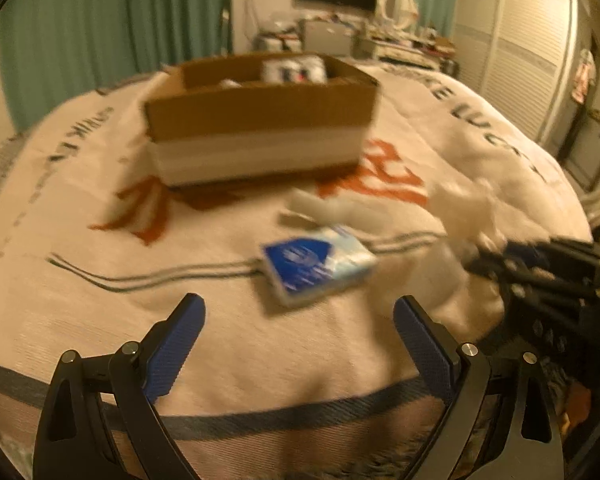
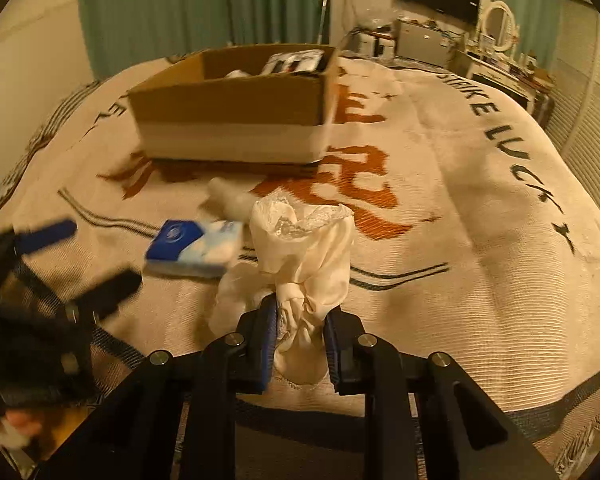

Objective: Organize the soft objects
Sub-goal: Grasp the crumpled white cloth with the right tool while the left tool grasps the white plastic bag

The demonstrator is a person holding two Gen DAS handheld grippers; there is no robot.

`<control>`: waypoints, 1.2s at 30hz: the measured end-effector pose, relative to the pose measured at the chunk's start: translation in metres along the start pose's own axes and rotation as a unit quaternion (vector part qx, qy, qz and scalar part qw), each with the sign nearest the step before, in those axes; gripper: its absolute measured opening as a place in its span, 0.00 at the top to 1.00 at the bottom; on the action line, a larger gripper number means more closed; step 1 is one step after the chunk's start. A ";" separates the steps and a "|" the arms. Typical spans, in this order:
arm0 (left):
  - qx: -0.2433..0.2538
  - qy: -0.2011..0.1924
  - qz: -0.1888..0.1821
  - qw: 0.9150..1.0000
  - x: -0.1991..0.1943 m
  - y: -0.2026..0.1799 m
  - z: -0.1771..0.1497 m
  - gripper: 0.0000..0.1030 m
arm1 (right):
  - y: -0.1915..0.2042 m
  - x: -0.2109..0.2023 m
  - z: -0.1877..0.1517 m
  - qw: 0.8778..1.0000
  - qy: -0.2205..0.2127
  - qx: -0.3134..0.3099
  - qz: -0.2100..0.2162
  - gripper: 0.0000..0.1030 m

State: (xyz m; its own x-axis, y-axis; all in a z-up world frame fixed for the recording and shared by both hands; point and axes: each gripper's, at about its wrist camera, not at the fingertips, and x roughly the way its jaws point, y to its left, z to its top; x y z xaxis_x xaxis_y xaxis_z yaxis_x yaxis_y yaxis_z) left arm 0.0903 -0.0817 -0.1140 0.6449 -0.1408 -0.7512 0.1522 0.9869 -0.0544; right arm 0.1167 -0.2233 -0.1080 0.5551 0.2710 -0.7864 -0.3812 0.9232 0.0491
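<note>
The cream cloth (image 2: pixel 304 264) is bunched and pinched between the blue pads of my right gripper (image 2: pixel 300 320), lifted over the near middle of the bed (image 2: pixel 480 280). My left gripper (image 1: pixel 300 312) hangs spread wide with nothing between its fingers, near the bed's front edge. Just beyond it lies a blue-and-white tissue pack (image 1: pixel 316 264) on the blanket, with a small white bottle-like thing (image 2: pixel 230 196) just past it, too blurred to name. The cardboard box (image 1: pixel 260 120) sits toward the bed's far side, with some items inside near its far right corner.
</note>
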 end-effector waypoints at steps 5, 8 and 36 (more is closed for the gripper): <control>0.022 0.013 -0.022 0.999 0.008 -0.015 -0.003 0.07 | -0.010 0.004 -0.002 0.999 0.008 0.022 0.032 0.80; 0.023 0.012 -0.035 0.999 0.008 -0.018 -0.001 0.07 | -0.010 -0.001 -0.001 0.998 0.001 0.027 0.056 0.80; 0.010 -0.008 -0.078 0.997 0.007 0.011 0.003 0.75 | 0.014 0.004 0.008 0.993 0.026 0.025 0.113 0.80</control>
State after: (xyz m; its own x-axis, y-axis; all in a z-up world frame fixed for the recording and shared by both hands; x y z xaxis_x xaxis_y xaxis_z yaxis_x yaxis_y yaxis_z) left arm 0.0987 -0.0721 -0.1177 0.6247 -0.2940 -0.7235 0.2670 0.9510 -0.1559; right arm 0.1197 -0.2074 -0.1051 0.4197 0.4603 -0.7823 -0.4543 0.8527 0.2580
